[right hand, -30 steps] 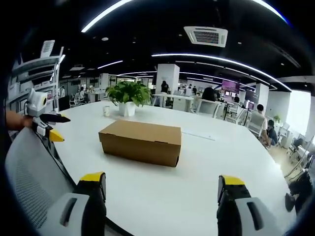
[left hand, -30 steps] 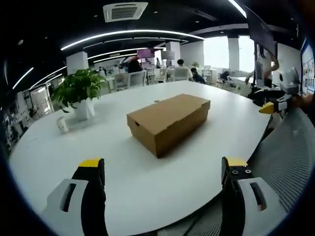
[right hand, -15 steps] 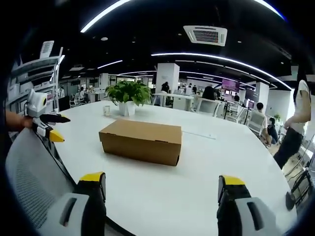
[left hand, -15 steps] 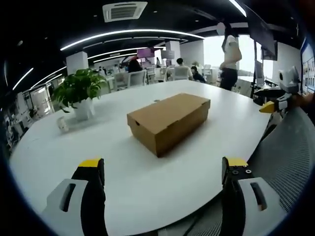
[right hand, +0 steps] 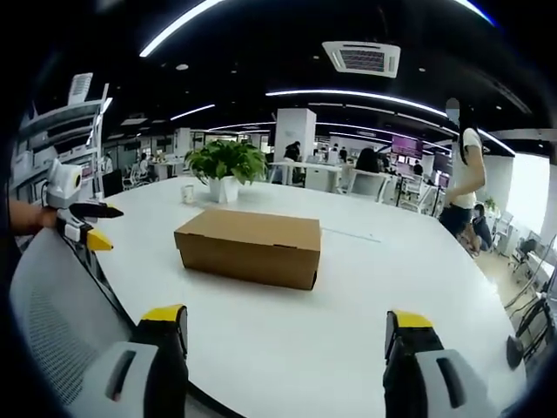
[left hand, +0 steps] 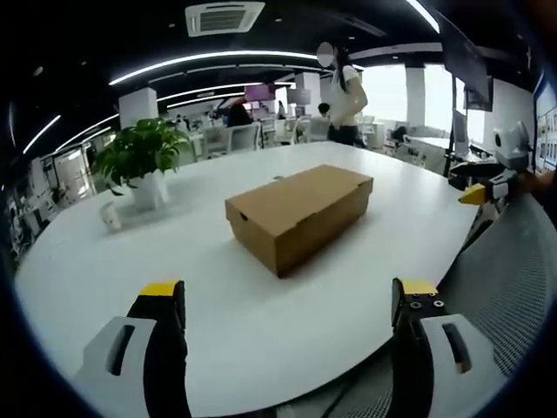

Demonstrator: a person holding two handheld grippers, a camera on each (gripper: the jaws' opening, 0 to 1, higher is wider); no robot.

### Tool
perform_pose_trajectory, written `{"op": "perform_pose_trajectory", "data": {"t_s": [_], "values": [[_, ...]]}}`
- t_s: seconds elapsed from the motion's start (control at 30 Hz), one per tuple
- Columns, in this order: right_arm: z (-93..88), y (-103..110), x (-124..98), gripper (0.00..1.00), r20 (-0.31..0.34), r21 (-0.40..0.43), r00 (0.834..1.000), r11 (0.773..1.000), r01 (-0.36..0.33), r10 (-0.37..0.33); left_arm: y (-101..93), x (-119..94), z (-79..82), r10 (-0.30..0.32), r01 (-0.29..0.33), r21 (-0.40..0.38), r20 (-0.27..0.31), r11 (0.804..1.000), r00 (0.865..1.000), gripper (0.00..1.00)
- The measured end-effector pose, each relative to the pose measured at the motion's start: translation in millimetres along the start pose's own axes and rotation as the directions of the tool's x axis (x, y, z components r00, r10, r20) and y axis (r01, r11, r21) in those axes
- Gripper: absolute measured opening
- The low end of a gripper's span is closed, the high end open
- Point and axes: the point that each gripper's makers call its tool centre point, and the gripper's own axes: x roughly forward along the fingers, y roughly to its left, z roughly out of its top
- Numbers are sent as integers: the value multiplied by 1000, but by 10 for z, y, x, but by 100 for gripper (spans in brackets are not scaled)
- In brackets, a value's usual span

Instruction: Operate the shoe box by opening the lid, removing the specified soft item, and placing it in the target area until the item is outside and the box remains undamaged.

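A brown cardboard shoe box [left hand: 298, 214] lies with its lid down in the middle of the round white table [left hand: 209, 287]. The same box [right hand: 249, 246] appears in the right gripper view, its long side facing me. My left gripper [left hand: 287, 300] is open, held at the table's near edge, well short of the box. My right gripper [right hand: 285, 326] is open too, also back from the box, with nothing between its jaws. The right gripper [left hand: 489, 174] shows at the far right of the left gripper view, and the left gripper [right hand: 80, 218] at the left of the right gripper view.
A potted plant [left hand: 142, 165] and a small white cup [left hand: 110, 218] stand at the table's far side. A grey mesh chair back [right hand: 52, 305] is close beside the grippers. A person [left hand: 344, 91] walks past beyond the table, with desks and seated people behind.
A person in a white top has walked across behind the table. The box and both grippers have stayed where they were.
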Motion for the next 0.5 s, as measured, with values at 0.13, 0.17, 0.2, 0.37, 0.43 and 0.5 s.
{"op": "perform_pose_trajectory", "data": {"t_s": [0.13, 0.17, 0.2, 0.37, 0.43, 0.5], "values": [[-5, 4, -2, 94, -3, 0, 1000, 1000, -1, 1, -6, 0, -2, -1, 1, 4, -2, 1000, 1000, 98], [-7, 6, -2, 94, -4, -1, 1000, 1000, -2, 2, -6, 0, -1, -1, 1, 7, -3, 1000, 1000, 98], [-5, 9, -2, 94, -4, -3, 1000, 1000, -3, 3, -8, 1, -1, -1, 1, 9, -3, 1000, 1000, 98], [-15, 20, 2, 94, -12, -4, 1000, 1000, -8, 8, -6, 0, 2, 1, -1, 6, -3, 1000, 1000, 99], [-21, 24, 5, 95, -15, -3, 1000, 1000, -11, 11, -6, 1, 1, 1, -1, 6, -4, 1000, 1000, 99], [-24, 28, 7, 95, -17, -3, 1000, 1000, -14, 14, -9, 1, 1, -1, 1, 5, -4, 1000, 1000, 99]]}}
